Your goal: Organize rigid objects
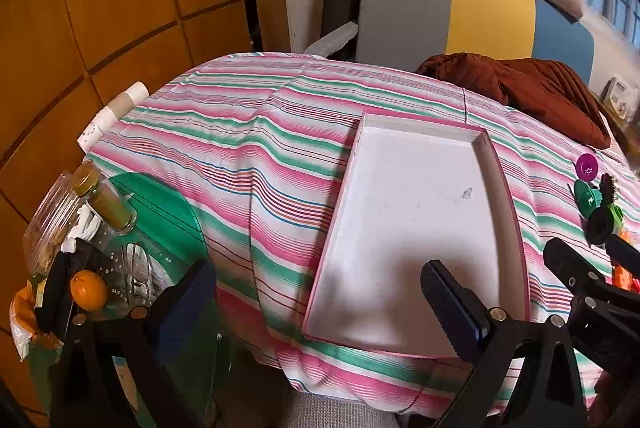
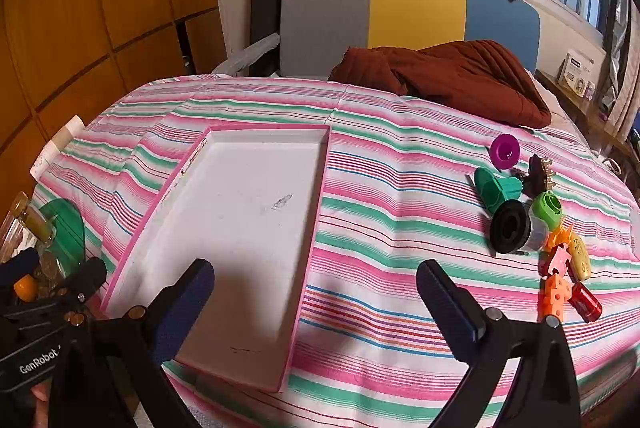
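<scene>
A shallow white tray with a pink rim (image 1: 516, 204) (image 2: 320, 180) lies on the striped bedspread (image 2: 400, 228), with nothing in it. To its right sits a cluster of small rigid pieces: a purple disc (image 2: 505, 151) (image 1: 587, 167), a teal funnel-shaped part (image 2: 496, 190) (image 1: 586, 198), a black and silver cylinder (image 2: 514, 227), a lime green cap (image 2: 547, 209), orange star pieces (image 2: 554, 292) and a red cylinder (image 2: 586, 302). My left gripper (image 1: 316, 304) hangs open over the tray's near left corner. My right gripper (image 2: 316, 300) is open above the tray's near right edge, holding nothing.
A brown jacket (image 2: 460, 76) lies at the far side of the bed before a grey, yellow and blue headboard (image 2: 416, 12). Left of the bed stands a green glass side table (image 1: 168, 212) with jars (image 1: 108, 204), an orange (image 1: 89, 290) and glasses. Wooden panels line the left wall.
</scene>
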The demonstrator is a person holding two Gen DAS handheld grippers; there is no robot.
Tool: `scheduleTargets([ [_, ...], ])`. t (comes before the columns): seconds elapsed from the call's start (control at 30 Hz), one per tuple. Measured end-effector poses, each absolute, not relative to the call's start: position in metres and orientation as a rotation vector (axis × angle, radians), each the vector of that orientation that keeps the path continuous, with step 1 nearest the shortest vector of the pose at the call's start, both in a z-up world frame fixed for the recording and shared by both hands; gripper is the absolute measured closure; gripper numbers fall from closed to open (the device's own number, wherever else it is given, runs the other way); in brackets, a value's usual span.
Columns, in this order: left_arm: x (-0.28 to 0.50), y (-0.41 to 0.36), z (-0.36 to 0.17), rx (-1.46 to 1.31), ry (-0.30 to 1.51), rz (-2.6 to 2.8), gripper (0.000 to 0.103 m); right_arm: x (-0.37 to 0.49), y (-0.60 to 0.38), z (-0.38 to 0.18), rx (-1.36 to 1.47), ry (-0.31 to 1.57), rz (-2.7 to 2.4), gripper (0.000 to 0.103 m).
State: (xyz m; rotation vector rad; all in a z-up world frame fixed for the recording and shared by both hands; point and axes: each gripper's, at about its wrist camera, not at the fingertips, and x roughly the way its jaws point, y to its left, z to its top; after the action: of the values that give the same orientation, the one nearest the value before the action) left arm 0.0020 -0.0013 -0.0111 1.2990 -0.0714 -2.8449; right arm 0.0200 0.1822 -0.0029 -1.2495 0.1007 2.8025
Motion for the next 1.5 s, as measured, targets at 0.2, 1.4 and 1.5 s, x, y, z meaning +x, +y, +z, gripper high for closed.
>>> scheduleTargets([
  [0.2, 0.003, 0.003, -0.011, 1.298, -0.081, -2.842, 0.000, 0.021, 0.182, -0.003, -1.256, 0.105, 2.806, 0.000],
  [1.4, 0.006, 0.031, -0.023, 1.413, -0.108, -2.877, 0.000, 0.041, 0.221, -0.005, -1.221, 0.250, 2.811, 0.000],
  [1.5, 0.011, 0.042, -0.026, 1.441, -0.128, -2.914, 0.000, 0.045, 0.237, -0.011, -1.214, 0.314, 2.791, 0.000],
])
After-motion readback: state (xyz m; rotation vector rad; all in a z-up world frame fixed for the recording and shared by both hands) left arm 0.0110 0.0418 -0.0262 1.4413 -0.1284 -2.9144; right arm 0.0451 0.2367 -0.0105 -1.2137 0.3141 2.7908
